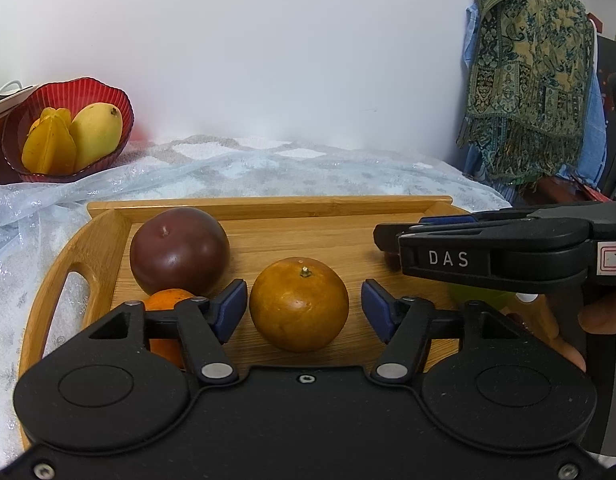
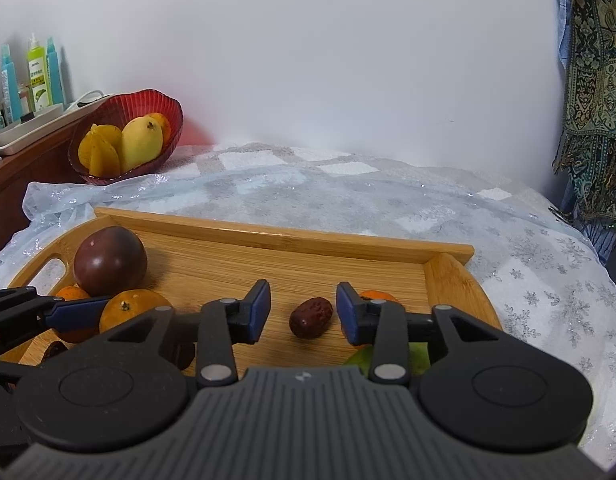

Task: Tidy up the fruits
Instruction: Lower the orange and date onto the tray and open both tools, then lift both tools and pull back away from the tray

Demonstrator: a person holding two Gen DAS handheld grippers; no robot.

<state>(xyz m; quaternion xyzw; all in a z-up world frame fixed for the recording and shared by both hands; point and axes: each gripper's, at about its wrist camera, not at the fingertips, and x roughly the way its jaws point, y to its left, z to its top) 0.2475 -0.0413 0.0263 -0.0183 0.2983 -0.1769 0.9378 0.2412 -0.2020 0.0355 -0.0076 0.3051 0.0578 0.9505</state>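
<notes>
- A white wall [image 1: 268,40] backs a surface draped in a pale snowflake-patterned cloth [image 2: 547,288], with a patterned scarf [image 1: 531,80] hanging at the right.
- A wooden tray [image 1: 268,204] with cut-out handles lies on the cloth, near the cameras.
- A red bowl [image 1: 68,88] stands well behind the tray at the left, holding a yellow mango [image 1: 96,136] and a starfruit [image 1: 50,144] side by side.
- The left gripper [image 1: 304,306] hangs over the tray with its blue pads apart; an orange [image 1: 299,304] sits on the tray between them, a gap showing on each side, so nothing is gripped.
- A dark purple passion fruit [image 1: 179,250] lies in the tray's far left corner, with a smaller orange [image 1: 168,300] just in front of it, partly hidden by the left finger.
- The right gripper [image 2: 303,312] is likewise parted over the tray; a wrinkled red date [image 2: 310,317] rests on the wood between its pads, touched by neither.
- Another small orange [image 2: 373,295] peeks from behind the right finger, and a green fruit [image 2: 359,358] shows beneath it, mostly hidden.
- Bottles [image 2: 38,72] stand on a shelf at the far left.
</notes>
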